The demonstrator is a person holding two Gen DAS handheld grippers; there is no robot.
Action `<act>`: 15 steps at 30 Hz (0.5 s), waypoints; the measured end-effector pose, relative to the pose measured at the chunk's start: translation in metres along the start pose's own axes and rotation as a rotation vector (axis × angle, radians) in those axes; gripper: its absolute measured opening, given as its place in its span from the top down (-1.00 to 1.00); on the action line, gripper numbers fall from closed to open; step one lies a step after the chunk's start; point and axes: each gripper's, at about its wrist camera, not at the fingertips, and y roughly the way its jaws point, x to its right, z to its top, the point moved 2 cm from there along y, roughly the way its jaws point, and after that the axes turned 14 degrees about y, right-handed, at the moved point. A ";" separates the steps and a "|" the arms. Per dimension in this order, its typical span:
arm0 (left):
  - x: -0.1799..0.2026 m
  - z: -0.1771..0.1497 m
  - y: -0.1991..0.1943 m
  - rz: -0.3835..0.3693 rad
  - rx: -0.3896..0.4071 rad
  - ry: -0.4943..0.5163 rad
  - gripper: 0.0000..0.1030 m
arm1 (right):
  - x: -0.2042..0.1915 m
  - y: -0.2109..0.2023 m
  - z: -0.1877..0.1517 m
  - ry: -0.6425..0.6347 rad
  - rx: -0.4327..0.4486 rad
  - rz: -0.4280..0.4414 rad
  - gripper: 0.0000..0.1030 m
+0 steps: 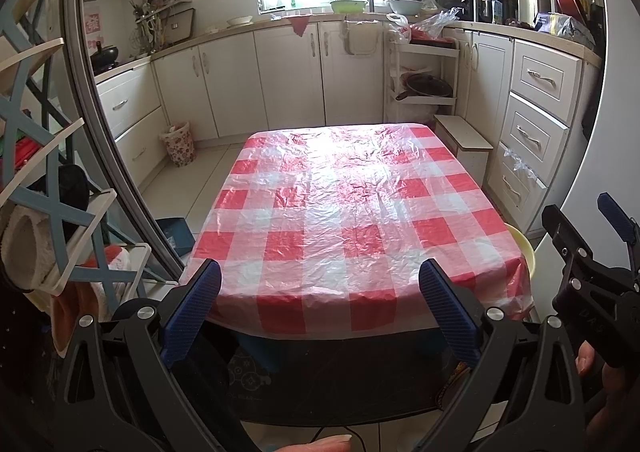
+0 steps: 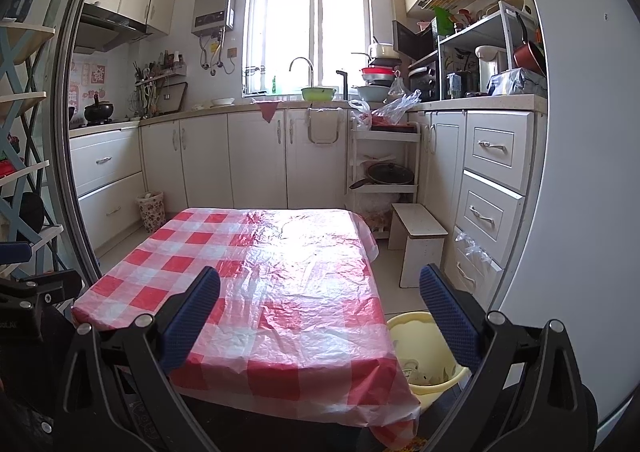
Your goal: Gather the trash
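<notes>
Both claws spread wide and holding nothing, above the near edge of the tabletop (image 1: 340, 212).

No trash shows on the checked cover. The only trash seen lies in the yellow bin (image 2: 424, 352), on the floor just beside the tabletop's right corner: crumpled scraps at its bottom. A floral basket (image 1: 179, 143) stands by the cabinets, contents unclear. Left claw (image 1: 320, 312), right claw (image 2: 320, 316). Likely best: scan the floor before reaching, and keep the right claw near the bin.

Pale yellow plastic bin (image 2: 430, 352) is standing upright on the floor just beside the near right corner of the red-and-white checked table (image 2: 256, 284), partly under the cloth's hanging edge, holding crumpled light-coloured trash (image 2: 416, 372).
</notes>
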 end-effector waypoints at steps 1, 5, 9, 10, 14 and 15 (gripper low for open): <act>0.000 0.000 0.000 0.000 0.001 -0.001 -0.85 | 0.000 0.000 0.000 0.000 0.000 0.000 -0.85; 0.000 0.002 -0.002 0.000 0.000 0.000 -0.85 | 0.000 0.000 0.000 0.000 0.000 0.000 -0.85; -0.001 0.002 -0.003 0.002 0.000 0.001 -0.85 | 0.000 0.000 0.000 0.000 0.000 0.000 -0.85; 0.000 0.003 -0.002 0.002 0.001 0.001 -0.85 | 0.000 0.000 0.000 0.000 -0.001 0.000 -0.85; -0.001 0.003 -0.002 0.001 0.000 0.002 -0.85 | 0.001 0.001 0.000 0.000 -0.002 -0.001 -0.85; -0.002 0.003 -0.003 0.002 -0.001 0.001 -0.85 | 0.001 0.001 0.000 0.000 -0.003 -0.001 -0.85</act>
